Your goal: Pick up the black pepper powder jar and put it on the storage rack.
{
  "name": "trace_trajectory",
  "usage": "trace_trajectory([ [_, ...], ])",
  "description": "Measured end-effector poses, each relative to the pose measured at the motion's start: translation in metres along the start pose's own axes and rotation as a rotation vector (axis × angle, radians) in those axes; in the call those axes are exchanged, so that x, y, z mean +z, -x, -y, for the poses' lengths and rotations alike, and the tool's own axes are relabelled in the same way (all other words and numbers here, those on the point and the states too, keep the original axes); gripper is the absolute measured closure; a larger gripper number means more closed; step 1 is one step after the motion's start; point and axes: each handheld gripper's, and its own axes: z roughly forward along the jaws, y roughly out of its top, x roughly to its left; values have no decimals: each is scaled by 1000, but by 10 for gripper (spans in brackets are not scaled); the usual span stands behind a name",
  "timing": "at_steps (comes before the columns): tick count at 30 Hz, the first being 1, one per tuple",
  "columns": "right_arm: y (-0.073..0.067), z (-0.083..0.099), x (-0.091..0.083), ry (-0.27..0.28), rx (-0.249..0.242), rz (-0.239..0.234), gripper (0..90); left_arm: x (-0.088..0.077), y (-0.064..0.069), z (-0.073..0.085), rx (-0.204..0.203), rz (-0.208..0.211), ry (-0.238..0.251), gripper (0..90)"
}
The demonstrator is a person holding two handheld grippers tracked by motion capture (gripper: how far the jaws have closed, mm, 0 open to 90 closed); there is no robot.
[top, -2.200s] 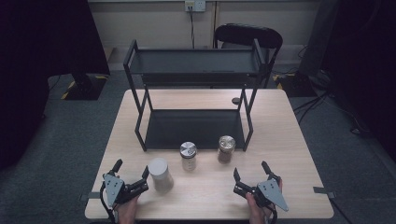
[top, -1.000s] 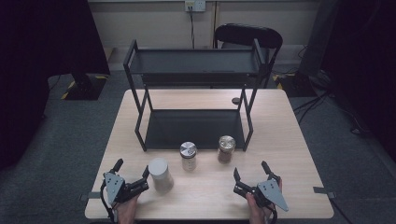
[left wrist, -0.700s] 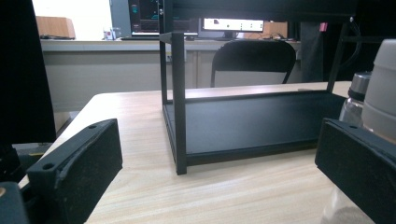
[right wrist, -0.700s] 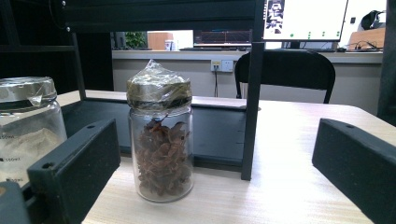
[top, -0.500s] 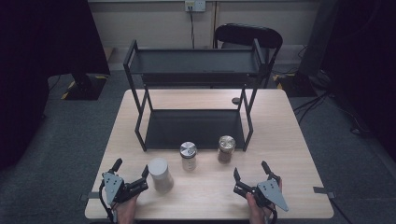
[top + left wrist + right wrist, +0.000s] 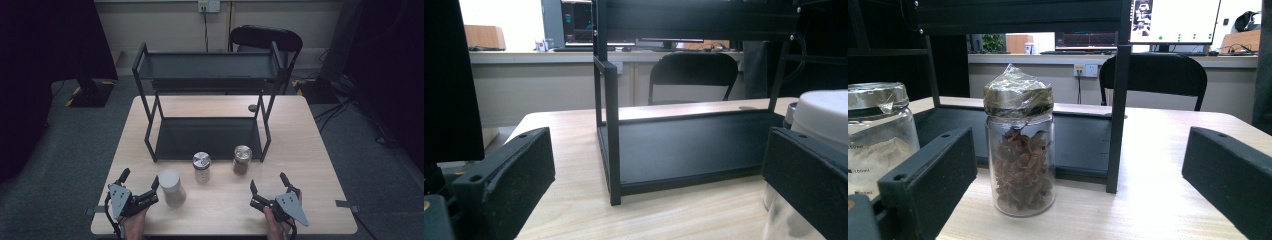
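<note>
Nearby, both tongs (image 6: 139, 182) (image 6: 270, 187) wide open and empty, round white-lidded jar (image 6: 171, 187), foil-capped glass jar (image 6: 1020, 160), smooth wooden table (image 6: 310, 165)

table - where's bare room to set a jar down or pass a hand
Free: the table right of the rack, the strip left of it, and the front middle between the left gripper and right gripper. Crowded: the rack's front edge, where three jars stand.
</note>
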Motion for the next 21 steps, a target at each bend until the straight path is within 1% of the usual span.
trace_trajectory([
  [3, 0, 0, 0, 0, 0, 0, 0, 0, 0, -1, -11, 2, -3, 0],
  [7, 0, 0, 0, 0, 0, 0, 0, -1, 0, -3, -12, 2, -14, 0],
  [10, 0, 0, 0, 0, 0, 0, 0, -1, 0, -3, -22, 1, -11, 0],
  [13, 0, 0, 0, 0, 0, 0, 0, -2, 0, -5, -20, -2, -15, 0],
  [17, 0, 0, 0, 0, 0, 0, 0, -2, 0, -7, -30, 5, -3, 0],
  [19, 0, 0, 0, 0, 0, 0, 0, -2, 1, -7, -21, 2, -1, 0],
  [21, 0, 0, 0, 0, 0, 0, 0, -3, 0, -8, -26, 3, 5, 0],
])
